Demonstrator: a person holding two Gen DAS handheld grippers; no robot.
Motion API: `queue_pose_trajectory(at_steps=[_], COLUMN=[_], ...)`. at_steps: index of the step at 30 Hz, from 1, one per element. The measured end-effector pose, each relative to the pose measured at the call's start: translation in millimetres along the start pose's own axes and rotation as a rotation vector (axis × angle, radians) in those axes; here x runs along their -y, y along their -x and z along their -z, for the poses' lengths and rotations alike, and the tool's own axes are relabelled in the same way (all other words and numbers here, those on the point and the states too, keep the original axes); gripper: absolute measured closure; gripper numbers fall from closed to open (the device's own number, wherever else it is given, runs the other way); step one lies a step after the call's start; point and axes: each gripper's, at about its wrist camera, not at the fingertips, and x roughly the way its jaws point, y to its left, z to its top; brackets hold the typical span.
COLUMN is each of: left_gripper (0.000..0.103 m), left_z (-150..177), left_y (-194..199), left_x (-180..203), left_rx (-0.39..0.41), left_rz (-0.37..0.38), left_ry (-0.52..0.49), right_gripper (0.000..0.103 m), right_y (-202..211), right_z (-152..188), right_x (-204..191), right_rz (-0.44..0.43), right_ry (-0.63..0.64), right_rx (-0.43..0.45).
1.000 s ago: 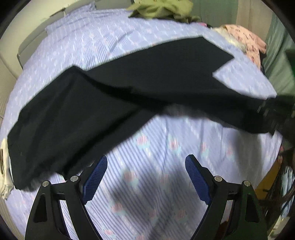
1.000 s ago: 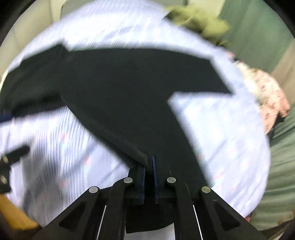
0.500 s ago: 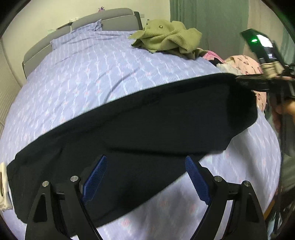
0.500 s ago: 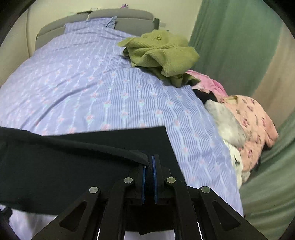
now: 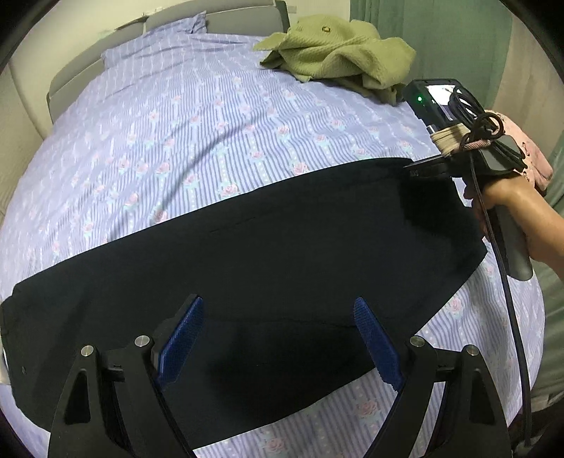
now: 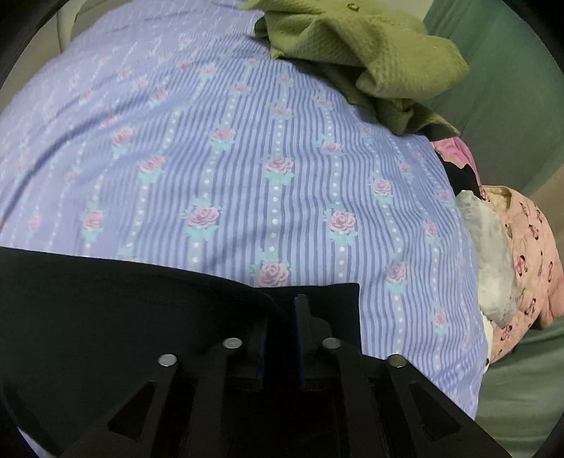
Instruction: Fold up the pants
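Black cloth pinched between right gripper [image 6: 282, 317] jaws, blue pads nearly together on a top corner of the pants [image 5: 268, 267]. Same right gripper [image 5: 423, 169] seen from the left wrist view at the far right corner of the pants, gripped by a bare hand [image 5: 504, 200], with a dark cable [image 5: 507, 310] hanging down from it. Left gripper [image 5: 278, 341] jaws spread wide, blue pads [image 5: 181, 338] well apart, nothing between them, poised just above the near edge of the pants. Pants laid out flat and wide across the near part of the bed [image 5: 197, 127], one long dark band running from the left edge to the right gripper, a faint seam across the middle. Striped lilac sheet with pink roses on the bed beyond and just below the pants. Further off, olive green garment [image 5: 338, 53] crumpled near the head of the bed, beside the grey headboard [image 5: 211, 17]. Pink patterned clothing [image 6: 528, 253] and a grey piece [image 6: 490, 260] heaped at the right bed edge, green curtain [image 6: 511, 116] behind.
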Motion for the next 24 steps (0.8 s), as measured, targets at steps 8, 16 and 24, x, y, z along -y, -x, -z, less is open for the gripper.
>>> queue_pose_trajectory(at_steps=[8,16,24], left_gripper=[0.016,0.016,0.016], left_z=[-4,23,89], left_y=[3,42,107], left_x=[9,7,-38], left_rx=[0.021,0.069,0.076], left_rz=[0.014,0.031,-0.057], left_ry=[-0.019,-0.066,-0.065], right_gripper=[0.038,0.038,0.038], right_y=[61,146,206], right_z=[23,120,178], right_x=[72,68,-38], right_rz=[0.024,-0.067,-0.211], right_ry=[-0.236,-0.300,-0.150], right_rx=[0.162,0.206,0.185])
